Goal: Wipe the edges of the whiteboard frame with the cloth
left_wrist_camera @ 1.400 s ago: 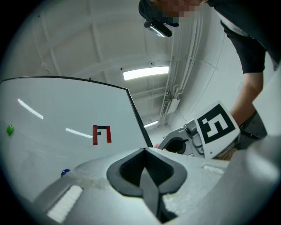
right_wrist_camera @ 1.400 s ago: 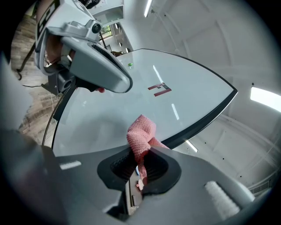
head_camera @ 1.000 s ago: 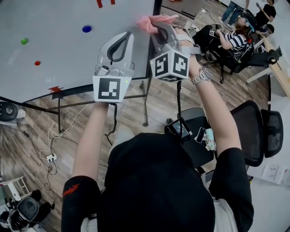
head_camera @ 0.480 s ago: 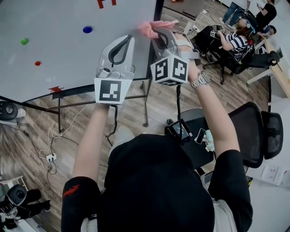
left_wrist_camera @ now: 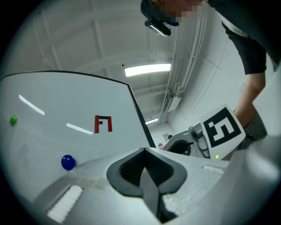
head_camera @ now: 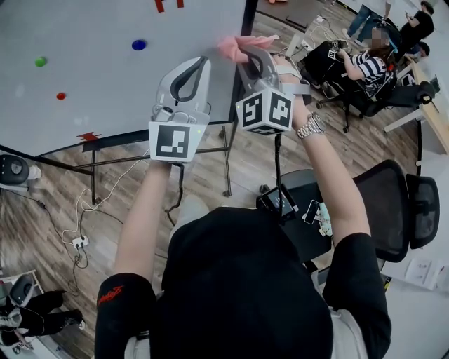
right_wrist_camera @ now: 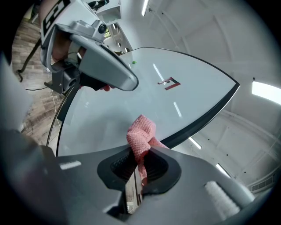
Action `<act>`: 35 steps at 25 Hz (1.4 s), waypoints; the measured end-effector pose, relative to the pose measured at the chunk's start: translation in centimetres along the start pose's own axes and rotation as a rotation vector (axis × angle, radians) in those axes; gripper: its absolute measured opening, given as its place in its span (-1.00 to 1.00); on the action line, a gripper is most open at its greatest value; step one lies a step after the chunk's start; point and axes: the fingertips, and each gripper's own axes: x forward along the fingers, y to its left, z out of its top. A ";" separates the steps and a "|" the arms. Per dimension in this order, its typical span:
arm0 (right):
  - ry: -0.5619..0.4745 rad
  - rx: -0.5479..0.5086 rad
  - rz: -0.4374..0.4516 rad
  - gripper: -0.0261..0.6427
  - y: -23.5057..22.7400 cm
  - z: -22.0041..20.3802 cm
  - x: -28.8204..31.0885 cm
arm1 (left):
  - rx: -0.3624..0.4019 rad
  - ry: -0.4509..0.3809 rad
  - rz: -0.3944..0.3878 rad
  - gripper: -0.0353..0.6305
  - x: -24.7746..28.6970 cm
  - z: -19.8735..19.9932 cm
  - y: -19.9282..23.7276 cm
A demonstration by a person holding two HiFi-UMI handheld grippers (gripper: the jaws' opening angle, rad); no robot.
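My right gripper (right_wrist_camera: 138, 166), pinching the cloth (head_camera: 235, 48), slid slightly nearer along the frame (head_camera: 245, 15)'s right edge, so wiping continues; my left gripper (left_wrist_camera: 145, 176) is closed and empty.

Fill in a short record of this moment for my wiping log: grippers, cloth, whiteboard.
left gripper: shut, empty, held up in front of the whiteboard
right gripper: shut on cloth
cloth: pink, bunched, sticking out past the jaws, close to the frame at the board's right edge; contact cannot be told
on board: blue magnet, green magnet, red magnet
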 end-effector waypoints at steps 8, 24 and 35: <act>0.009 0.013 0.007 -0.83 0.9 -0.4 0.2 | -0.006 0.016 -0.005 -0.89 -0.2 -0.7 -0.1; 0.028 0.041 0.013 -0.83 2.0 -0.8 0.4 | 0.001 0.027 -0.017 -0.89 -0.3 -1.4 -0.2; 0.058 0.054 0.005 -0.83 2.8 -1.8 0.3 | -0.005 0.047 -0.018 -0.89 -0.6 -2.2 -0.6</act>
